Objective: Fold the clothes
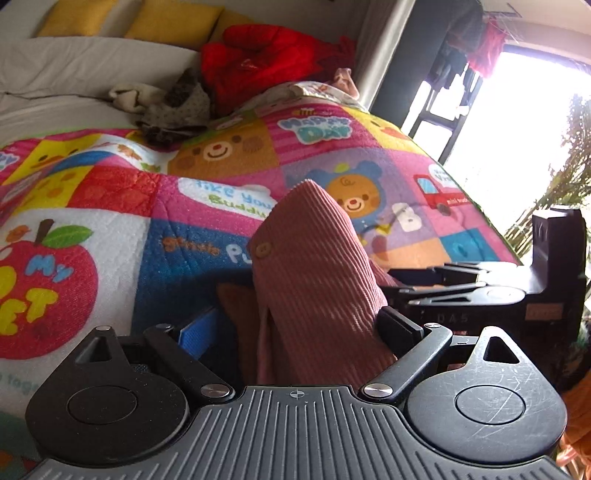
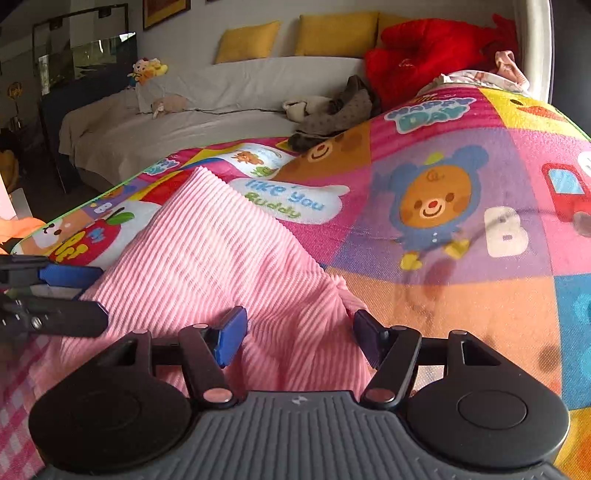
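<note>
A pink corduroy garment [image 1: 317,266] with a wooden button [image 1: 263,248] stands up between the fingers of my left gripper [image 1: 295,328]; the jaws are wide apart with the cloth bunched between them. In the right wrist view the same pink garment [image 2: 221,258] lies spread on the colourful cartoon blanket [image 2: 461,258]. My right gripper [image 2: 299,332] is open with the cloth lying between its fingers. The left gripper [image 2: 55,295] shows at the left edge of the right view, and the right gripper [image 1: 480,291] shows at the right of the left view.
A red garment [image 2: 424,55] and a grey-beige clothes pile [image 2: 332,107] lie at the back of the bed. Yellow cushions [image 2: 332,33] line the wall. A pink checked cloth [image 2: 18,398] lies at lower left. A bright window [image 1: 517,129] is at right.
</note>
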